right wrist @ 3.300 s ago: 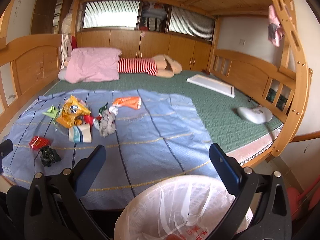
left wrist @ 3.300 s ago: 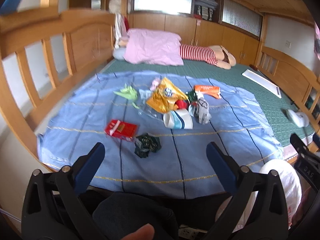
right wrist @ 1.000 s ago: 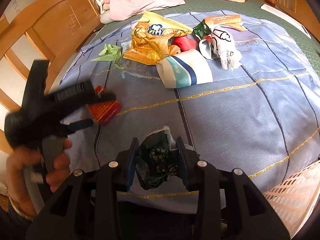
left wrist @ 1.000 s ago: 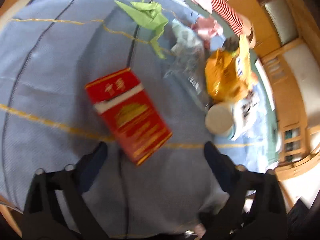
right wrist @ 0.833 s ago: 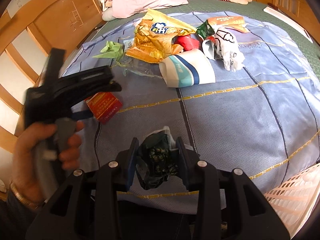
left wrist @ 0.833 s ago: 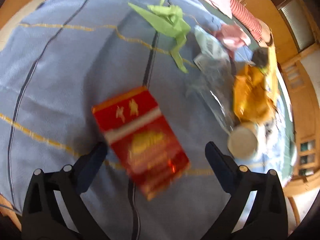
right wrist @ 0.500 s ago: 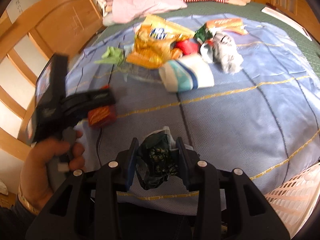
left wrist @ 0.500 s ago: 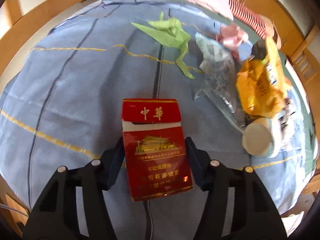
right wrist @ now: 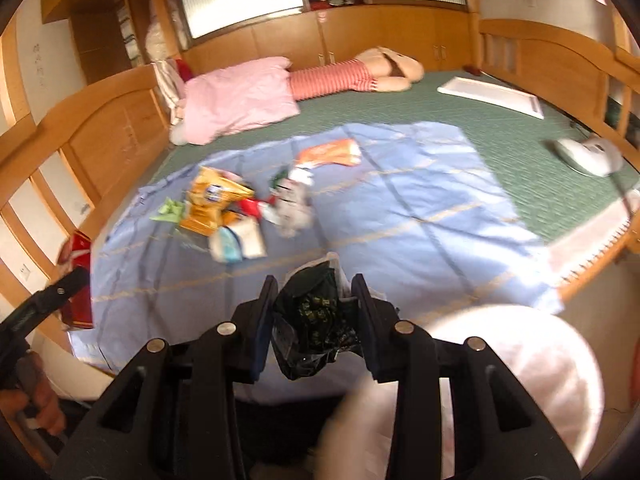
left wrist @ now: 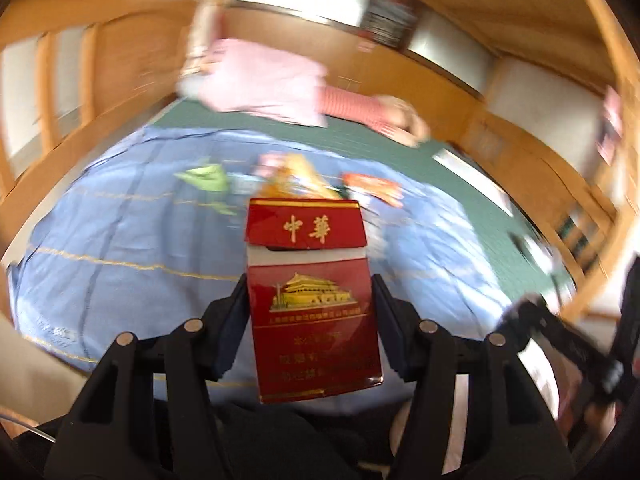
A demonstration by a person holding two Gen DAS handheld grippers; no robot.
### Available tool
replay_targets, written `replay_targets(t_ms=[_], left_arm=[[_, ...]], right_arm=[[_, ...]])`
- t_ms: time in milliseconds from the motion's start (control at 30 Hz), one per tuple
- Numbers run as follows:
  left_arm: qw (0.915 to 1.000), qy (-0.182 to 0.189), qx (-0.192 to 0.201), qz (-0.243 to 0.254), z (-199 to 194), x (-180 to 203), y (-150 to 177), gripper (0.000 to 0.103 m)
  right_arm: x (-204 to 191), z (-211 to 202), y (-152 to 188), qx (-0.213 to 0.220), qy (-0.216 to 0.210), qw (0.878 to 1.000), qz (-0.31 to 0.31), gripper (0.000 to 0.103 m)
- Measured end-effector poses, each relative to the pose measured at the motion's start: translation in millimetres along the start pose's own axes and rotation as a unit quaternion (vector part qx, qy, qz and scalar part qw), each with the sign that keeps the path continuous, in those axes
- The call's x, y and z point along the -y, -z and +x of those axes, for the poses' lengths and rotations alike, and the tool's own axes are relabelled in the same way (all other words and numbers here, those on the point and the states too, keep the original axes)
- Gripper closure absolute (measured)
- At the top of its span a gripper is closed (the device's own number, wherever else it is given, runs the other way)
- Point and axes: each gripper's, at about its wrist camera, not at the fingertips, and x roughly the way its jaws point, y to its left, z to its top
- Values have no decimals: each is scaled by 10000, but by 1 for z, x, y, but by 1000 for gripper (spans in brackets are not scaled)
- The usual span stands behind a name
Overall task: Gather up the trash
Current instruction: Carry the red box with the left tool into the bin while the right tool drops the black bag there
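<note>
A red pack (left wrist: pixel 312 300) is clamped upright between the 2 fingers of the left gripper (left wrist: pixel 310 320), lifted off the blue sheet (left wrist: pixel 120 240). Farther off, a litter pile (right wrist: pixel 224 208) is spread on the sheet's left half. A dark wrapper (right wrist: pixel 316 316) is pinched in the closed right gripper (right wrist: pixel 314 320). At near right, a white bin (right wrist: pixel 532 364) is seen, blurred.
</note>
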Motion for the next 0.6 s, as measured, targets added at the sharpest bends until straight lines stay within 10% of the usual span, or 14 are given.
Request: replay_targets(t_ms=[200,367,600], left_arm=[[9894,1016,-357,972,-12,88,30,44],[9693,1820,-829,1430,-4,136,57,44],[9069,3500,-1831,1467,33,181,96,33]], right_arm=[[70,-1,49,-785,560,9946,384,60],[108,-7,71,-891,292,9877,1251,36],[165,-61,52,304,1012,9754,1937,32]])
